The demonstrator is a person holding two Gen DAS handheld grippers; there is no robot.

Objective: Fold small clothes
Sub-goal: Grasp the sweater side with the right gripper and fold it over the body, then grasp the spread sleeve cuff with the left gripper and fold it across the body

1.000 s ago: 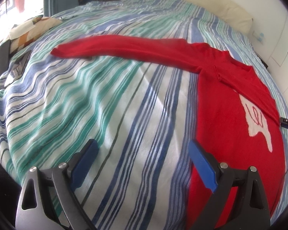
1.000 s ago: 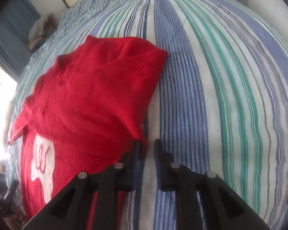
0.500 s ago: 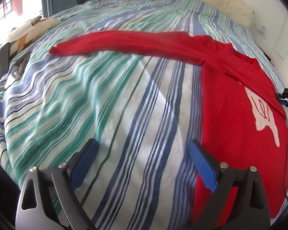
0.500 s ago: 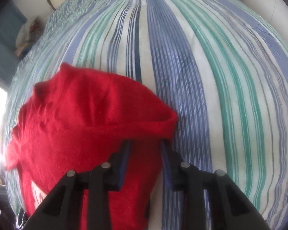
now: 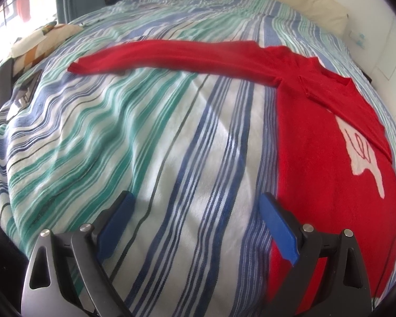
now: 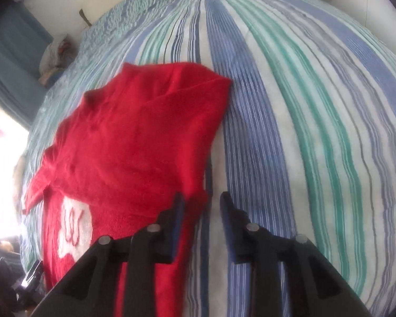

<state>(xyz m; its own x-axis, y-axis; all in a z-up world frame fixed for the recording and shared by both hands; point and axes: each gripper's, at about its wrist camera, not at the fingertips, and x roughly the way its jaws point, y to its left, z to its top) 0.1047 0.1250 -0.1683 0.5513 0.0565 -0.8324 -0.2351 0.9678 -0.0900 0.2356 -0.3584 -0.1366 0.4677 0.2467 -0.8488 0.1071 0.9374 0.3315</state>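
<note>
Left gripper: spread wide over striped bedspread, unmoved since a second ago. Red sweater at right, one sleeve stretched far left. Right gripper: closing, nothing pinched, sweater edge just beside its left finger; folded sleeve, bunched up close half a second ago, now flat. Blue curtain far left.

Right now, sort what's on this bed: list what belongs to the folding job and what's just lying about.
Part of the job:
- red sweater, one sleeve stretched out, the other side already folded over
- left gripper, open over the striped bedspread
- right gripper, jaws closing at the sweater's edge

Just lying about:
- patterned cushion
- pile of clothes
</note>
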